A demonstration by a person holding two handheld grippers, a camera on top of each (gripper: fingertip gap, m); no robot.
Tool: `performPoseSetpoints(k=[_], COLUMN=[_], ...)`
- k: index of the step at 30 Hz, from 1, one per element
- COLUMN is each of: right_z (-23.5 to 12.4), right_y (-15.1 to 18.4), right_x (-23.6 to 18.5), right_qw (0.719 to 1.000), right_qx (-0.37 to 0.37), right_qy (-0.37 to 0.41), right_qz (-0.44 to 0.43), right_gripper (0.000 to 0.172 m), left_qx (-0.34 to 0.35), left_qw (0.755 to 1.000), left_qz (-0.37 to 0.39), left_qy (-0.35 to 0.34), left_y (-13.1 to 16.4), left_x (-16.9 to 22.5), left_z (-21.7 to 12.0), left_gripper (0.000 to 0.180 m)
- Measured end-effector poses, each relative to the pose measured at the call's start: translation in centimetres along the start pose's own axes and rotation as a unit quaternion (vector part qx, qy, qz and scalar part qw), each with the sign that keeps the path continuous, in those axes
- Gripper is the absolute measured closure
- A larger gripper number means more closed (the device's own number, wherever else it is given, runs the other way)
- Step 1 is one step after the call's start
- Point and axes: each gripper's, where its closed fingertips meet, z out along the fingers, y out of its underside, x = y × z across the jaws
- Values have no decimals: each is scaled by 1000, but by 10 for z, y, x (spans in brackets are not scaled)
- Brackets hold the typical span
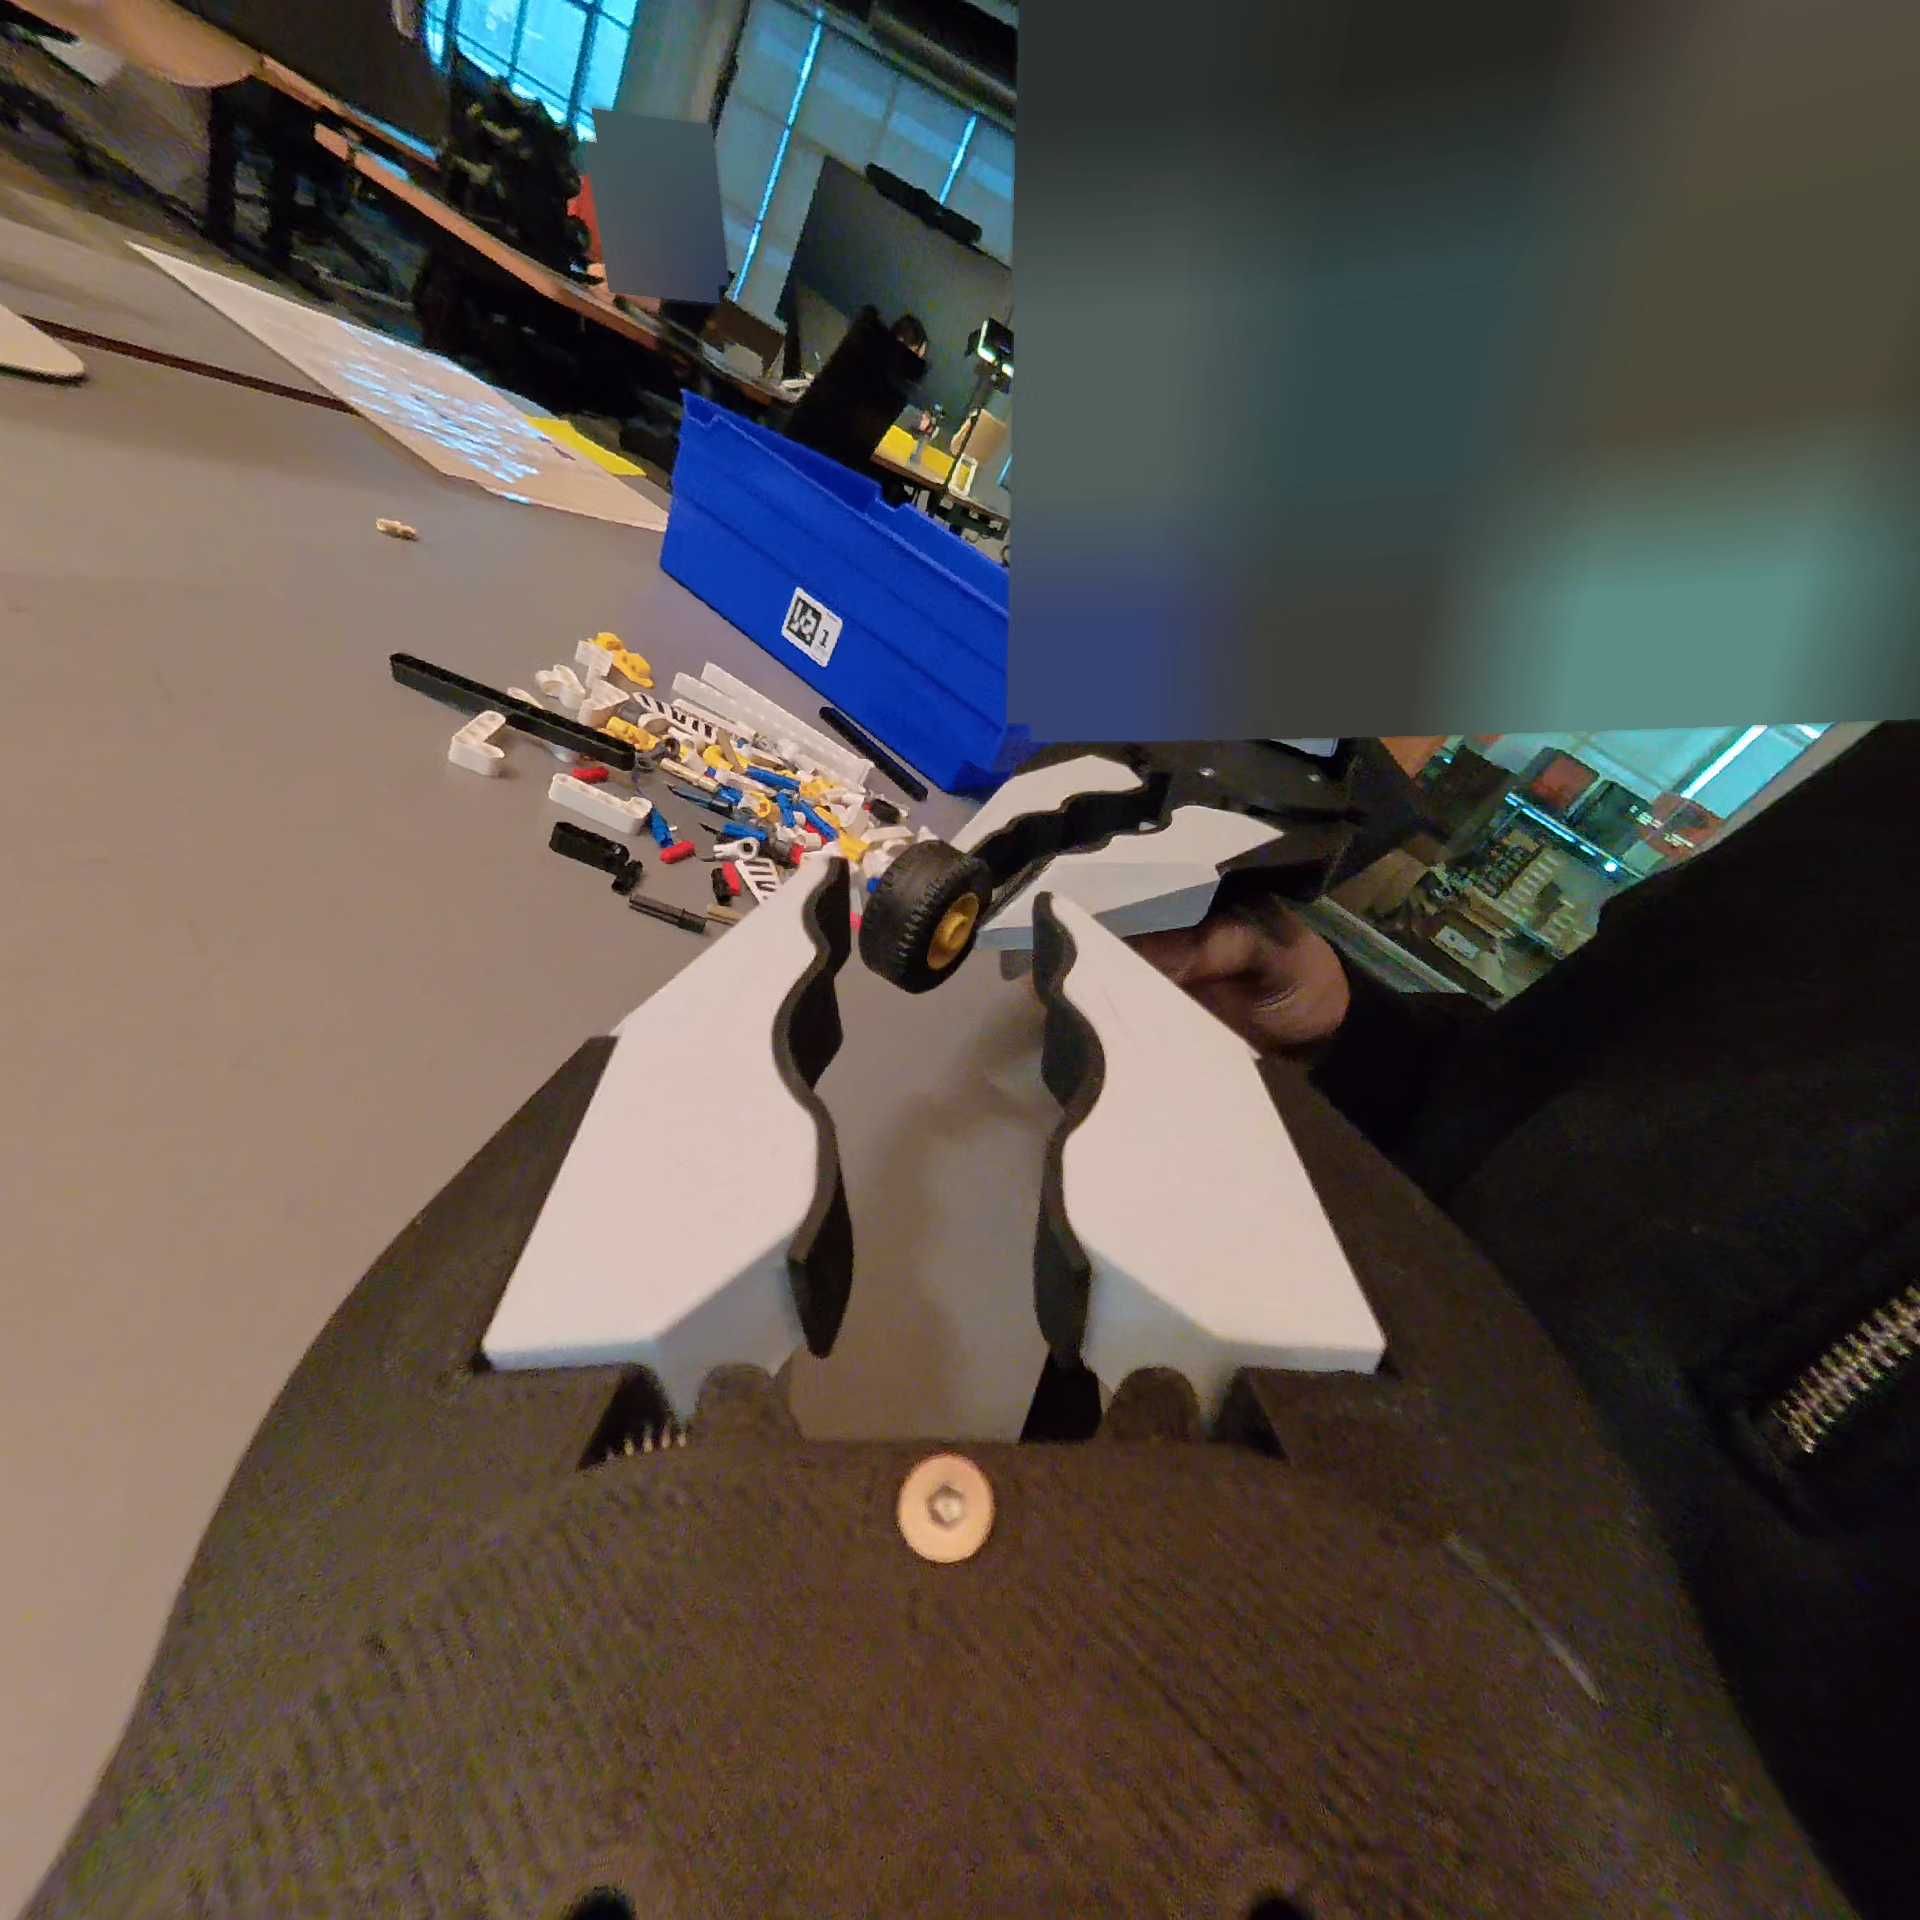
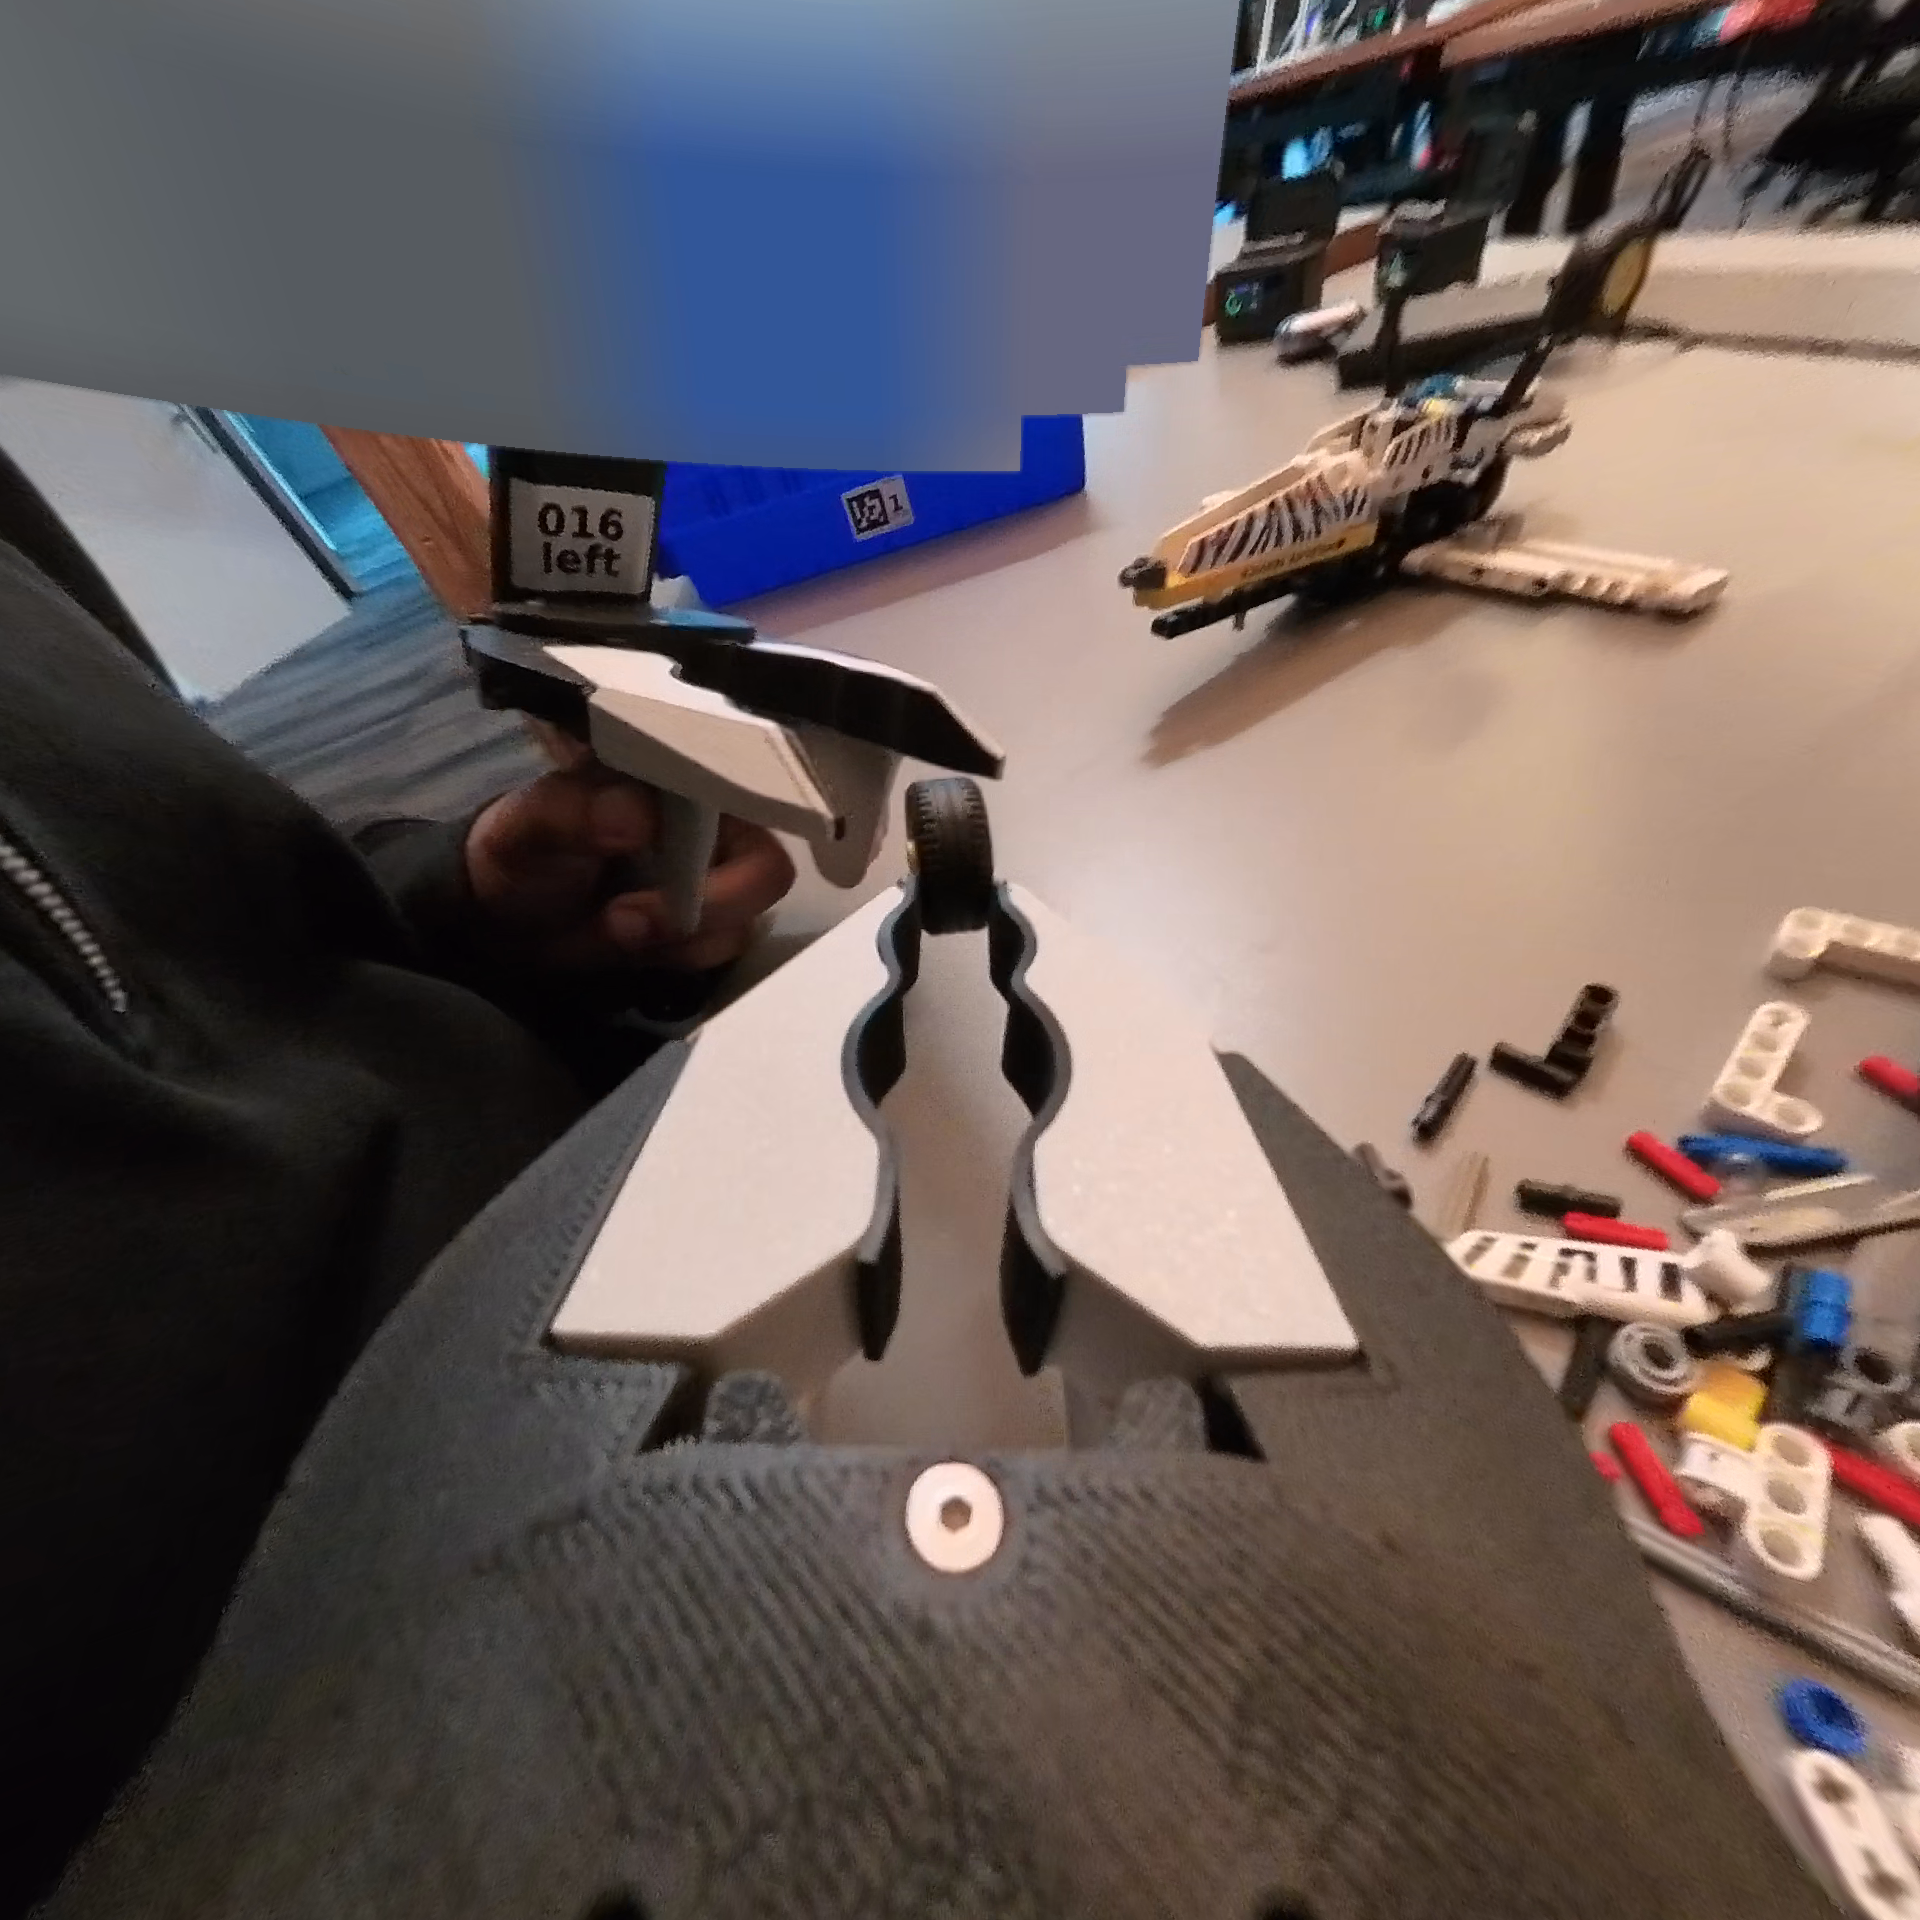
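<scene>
Many loose bricks (image 1: 717,769) beside blue bin (image 1: 831,540), striped model (image 2: 1340,520) beyond.

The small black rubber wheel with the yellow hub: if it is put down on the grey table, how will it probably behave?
The small black rubber wheel with the yellow hub, pinched at the right gripper fingertips, is round, so on its tread it would probably roll across the flat grey table. Its ribbed tyre looks grippy, not slippery. It seems light.
</scene>
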Motion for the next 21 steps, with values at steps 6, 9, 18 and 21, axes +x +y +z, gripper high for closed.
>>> performPoseSetpoints(k=[6, 9, 18, 21], right_z=[0, 0, 11, 11], right_y=[25, 32, 50, 59], right_x=[-9, -5, 0, 1], right_qw=[974, 963, 973, 971], right_qx=[-83, -87, -160, -194], right_qy=[-106, -114, -72, -69], right_qz=[184, 227, 152, 123], right_gripper=[161, 161, 153, 151], left_qx=[-109, -163, -245, -275], left_qw=[994, 986, 967, 959], left_qz=[-29, -33, -70, -62], left_qy=[-5, 9, 1, -12], left_y=[26, 41, 66, 76], left_x=[-11, -10, -18, -20], left_z=[2, 1, 1, 1], left_gripper=[151, 160, 168, 168])
